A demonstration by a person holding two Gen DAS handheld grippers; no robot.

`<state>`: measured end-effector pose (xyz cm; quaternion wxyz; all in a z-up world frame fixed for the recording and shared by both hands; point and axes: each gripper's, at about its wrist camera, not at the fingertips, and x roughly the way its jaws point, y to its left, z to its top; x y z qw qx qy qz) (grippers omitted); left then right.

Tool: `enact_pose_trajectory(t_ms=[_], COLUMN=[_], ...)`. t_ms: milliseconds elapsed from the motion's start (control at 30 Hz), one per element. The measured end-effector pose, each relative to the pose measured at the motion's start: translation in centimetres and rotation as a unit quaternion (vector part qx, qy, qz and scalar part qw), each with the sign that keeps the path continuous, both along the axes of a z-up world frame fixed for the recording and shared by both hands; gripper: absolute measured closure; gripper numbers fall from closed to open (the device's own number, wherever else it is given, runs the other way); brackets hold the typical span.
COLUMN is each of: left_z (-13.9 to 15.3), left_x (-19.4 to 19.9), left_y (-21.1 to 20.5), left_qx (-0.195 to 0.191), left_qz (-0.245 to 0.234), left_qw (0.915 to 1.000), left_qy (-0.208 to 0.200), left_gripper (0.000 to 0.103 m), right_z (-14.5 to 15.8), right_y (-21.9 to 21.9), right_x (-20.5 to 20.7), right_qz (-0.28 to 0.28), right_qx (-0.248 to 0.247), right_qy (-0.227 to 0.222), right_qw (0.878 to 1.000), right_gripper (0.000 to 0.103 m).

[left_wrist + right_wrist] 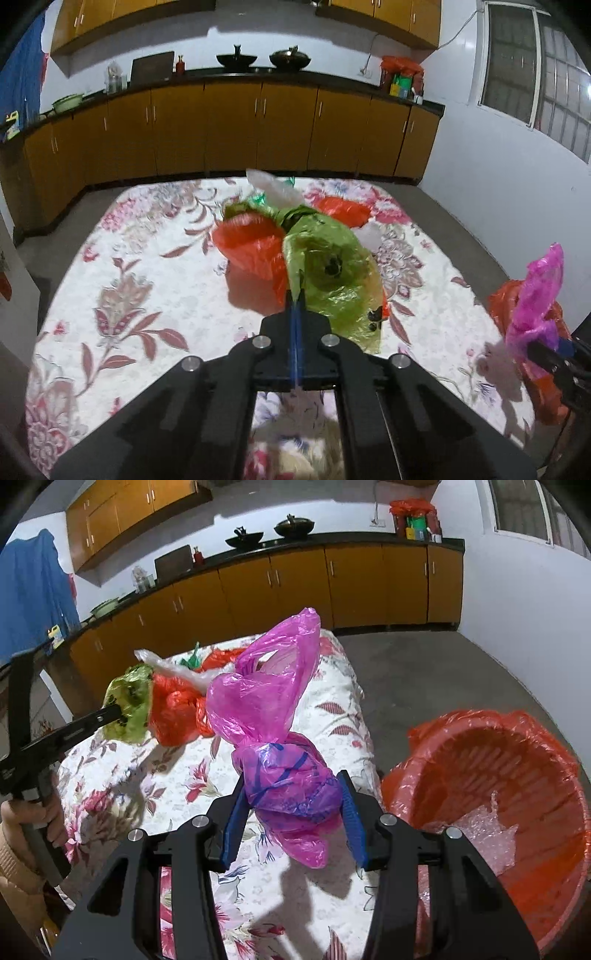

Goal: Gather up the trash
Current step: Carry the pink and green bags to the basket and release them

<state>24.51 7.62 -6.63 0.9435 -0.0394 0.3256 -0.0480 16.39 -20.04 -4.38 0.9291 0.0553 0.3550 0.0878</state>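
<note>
The flowered counter (295, 904) carries loose plastic bags. Beside it stands a red bin (517, 794), lined in red plastic. The right gripper (293, 812) jaws grasp a pink bag (273, 701) above the counter edge. The left gripper (295, 295) jaws are clenched on a green bag (332, 266), lifted above the counter.
</note>
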Motion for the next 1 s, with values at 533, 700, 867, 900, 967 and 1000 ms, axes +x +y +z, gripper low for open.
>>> enact_pose_trajectory(t_ms=[533, 700, 867, 900, 967, 1000], left_z=[7.1, 7.7, 8.1, 8.2, 8.4, 8.4], left_x=[-5.4, -6.3, -7.1, -7.2, -7.3, -7.4], left_y=[-1.3, -3.1, -5.0, -5.4, -6.6, -7.1], left_qx=[-0.011, -0.017, -0.021, -0.022, -0.025, -0.026], left_qz=[-0.031, -0.053, -0.076, -0.082, -0.095, -0.102], left_qw=[0.9975, 0.9965, 0.9947, 0.9942, 0.9928, 0.9922], left_qy=[-0.062, -0.063, -0.066, -0.066, -0.067, -0.068], left_gripper=[0.101, 0.101, 0.101, 0.101, 0.101, 0.101], right_z=[3.3, 3.8, 4.4, 4.5, 4.7, 4.8], right_y=[-2.5, -3.5, -4.8, -5.3, -6.0, -6.5], right_x=[-3.3, -4.4, -5.2, -5.4, -5.7, -5.9], right_qz=[-0.038, -0.051, -0.067, -0.073, -0.082, -0.087], right_qx=[-0.006, -0.003, -0.004, -0.004, -0.003, -0.003], right_qy=[-0.034, -0.038, -0.044, -0.046, -0.047, -0.047], right_qw=[0.999, 0.998, 0.997, 0.996, 0.996, 0.995], right_gripper=[0.056, 0.056, 0.056, 0.056, 0.056, 0.056])
